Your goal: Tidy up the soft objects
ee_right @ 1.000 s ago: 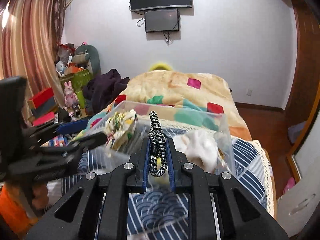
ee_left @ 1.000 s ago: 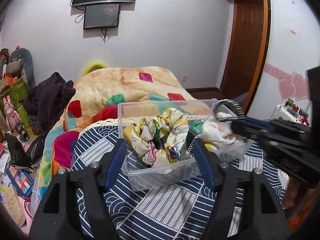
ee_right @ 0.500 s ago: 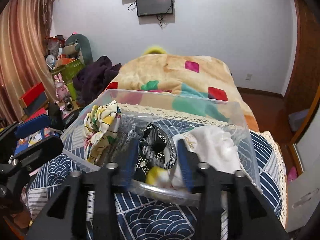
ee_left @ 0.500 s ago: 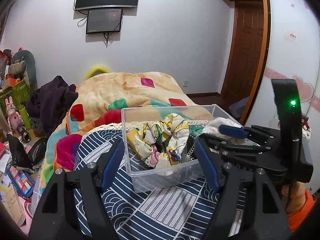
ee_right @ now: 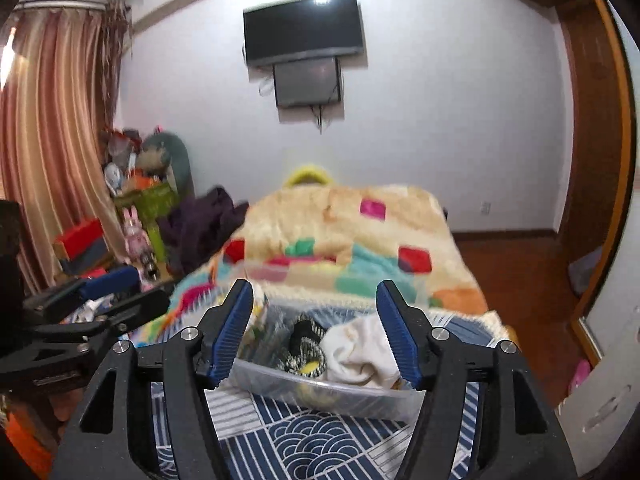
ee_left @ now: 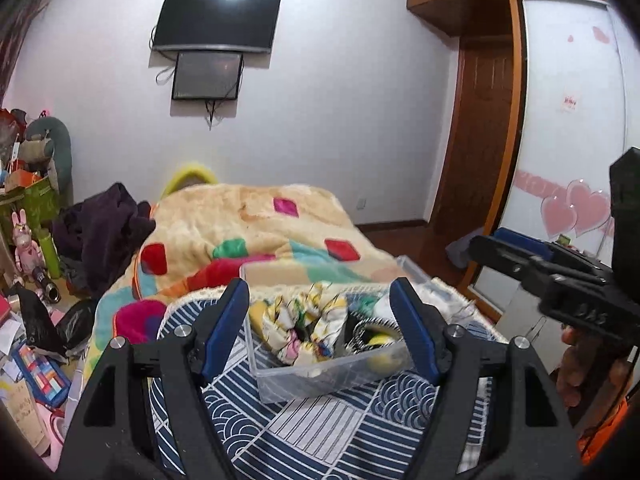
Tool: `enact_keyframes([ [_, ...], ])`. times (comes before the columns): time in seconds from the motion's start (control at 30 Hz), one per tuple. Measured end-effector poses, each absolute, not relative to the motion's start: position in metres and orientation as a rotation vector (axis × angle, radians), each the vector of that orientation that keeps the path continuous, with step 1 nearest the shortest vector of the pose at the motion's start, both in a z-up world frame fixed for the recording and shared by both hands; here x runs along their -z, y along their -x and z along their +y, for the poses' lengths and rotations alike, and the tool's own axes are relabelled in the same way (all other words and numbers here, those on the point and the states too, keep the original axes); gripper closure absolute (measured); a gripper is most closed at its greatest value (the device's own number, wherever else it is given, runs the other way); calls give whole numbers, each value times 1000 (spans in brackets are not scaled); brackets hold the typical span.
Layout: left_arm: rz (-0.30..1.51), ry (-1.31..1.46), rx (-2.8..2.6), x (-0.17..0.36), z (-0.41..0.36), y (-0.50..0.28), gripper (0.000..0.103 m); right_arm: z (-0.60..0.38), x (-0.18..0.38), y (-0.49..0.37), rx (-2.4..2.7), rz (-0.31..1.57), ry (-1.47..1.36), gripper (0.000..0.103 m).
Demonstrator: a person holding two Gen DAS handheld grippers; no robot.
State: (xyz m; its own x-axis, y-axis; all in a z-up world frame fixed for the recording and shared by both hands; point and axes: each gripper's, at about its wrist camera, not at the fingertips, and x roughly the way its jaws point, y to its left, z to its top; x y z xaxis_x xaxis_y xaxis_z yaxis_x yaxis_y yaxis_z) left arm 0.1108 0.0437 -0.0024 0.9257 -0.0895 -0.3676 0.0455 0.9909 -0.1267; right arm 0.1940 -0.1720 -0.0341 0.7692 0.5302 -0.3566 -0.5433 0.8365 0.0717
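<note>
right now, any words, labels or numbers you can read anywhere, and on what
Nothing reads clearly.
Small red-print sticker on the white wardrobe door: too small to read.
Embossed marking on the right gripper body: too blurred to read.
Boxes and books on the floor: print too small.

One clear bin (ee_left: 320, 380), two grippers, two wall screens.

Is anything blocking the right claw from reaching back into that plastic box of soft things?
Nothing visible. The right gripper is open in front of the clear box, whose top is uncovered; the striped hair tie and white cloth lie inside.
</note>
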Motion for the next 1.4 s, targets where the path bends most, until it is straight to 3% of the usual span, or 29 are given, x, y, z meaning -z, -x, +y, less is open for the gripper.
enact_keyframes([
  [0.17,307,111,77,-23,39,-89,26,-186,6,-168,-575,280,14,38],
  [0.33,245,108,86,-45,37,-70,18,-192,-7,-150,-557,203,13,22],
  [0.47,203,93,79,-58,33,-56,5,-192,-14,-137,-561,164,19,16],
  [0.6,181,80,80,-64,29,-44,0,-192,-14,-132,-557,139,14,0],
  [1.4,179,50,58,-60,19,-39,0,-200,-7,-125,-544,139,-7,0],
])
